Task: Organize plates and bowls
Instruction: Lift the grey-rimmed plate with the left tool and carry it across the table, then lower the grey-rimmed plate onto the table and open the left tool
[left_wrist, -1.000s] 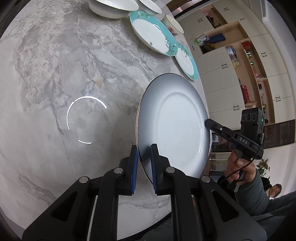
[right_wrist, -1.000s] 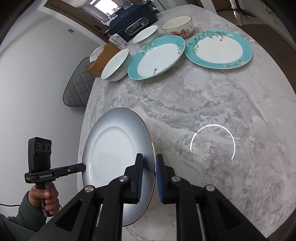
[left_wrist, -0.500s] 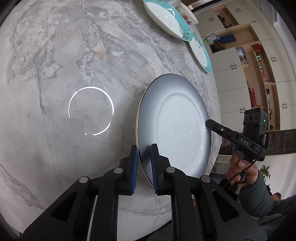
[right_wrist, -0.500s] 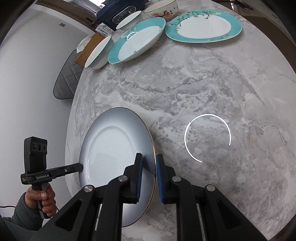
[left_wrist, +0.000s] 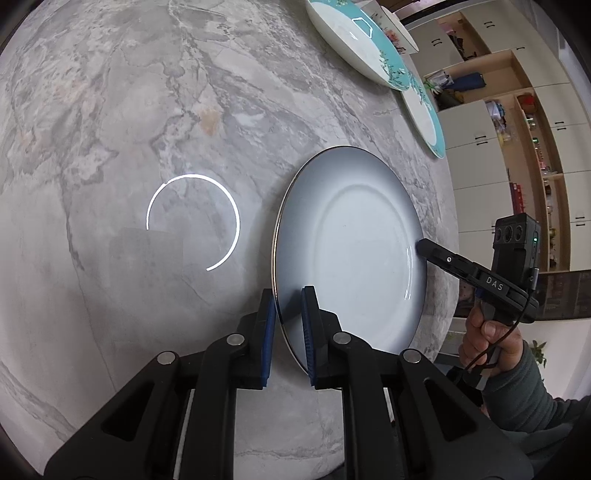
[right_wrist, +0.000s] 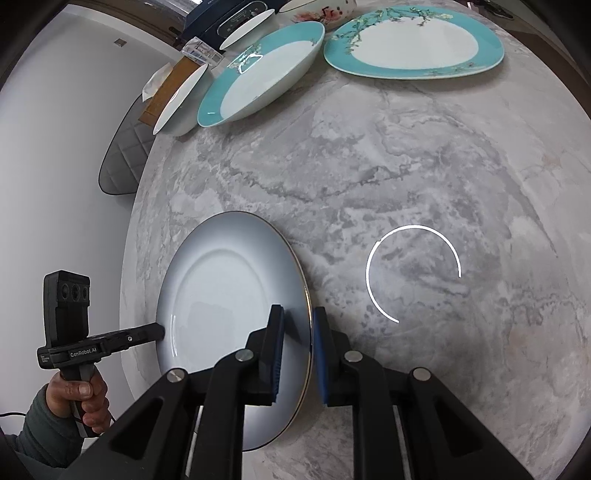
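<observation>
Holding the grey plate (left_wrist: 351, 254) by opposite rim edges: left gripper (left_wrist: 288, 325) and right gripper (right_wrist: 297, 347) each pinch it near the marble table's (right_wrist: 406, 166) edge. Rigid, glazed, likely slippery and breakable; rim grips seem safest. Teal plates (right_wrist: 413, 44) sit at the far edge.

"DAS" marks the right claw (left_wrist: 493, 282); "GenRobot.AI" marks the left claw (right_wrist: 83, 353).
</observation>
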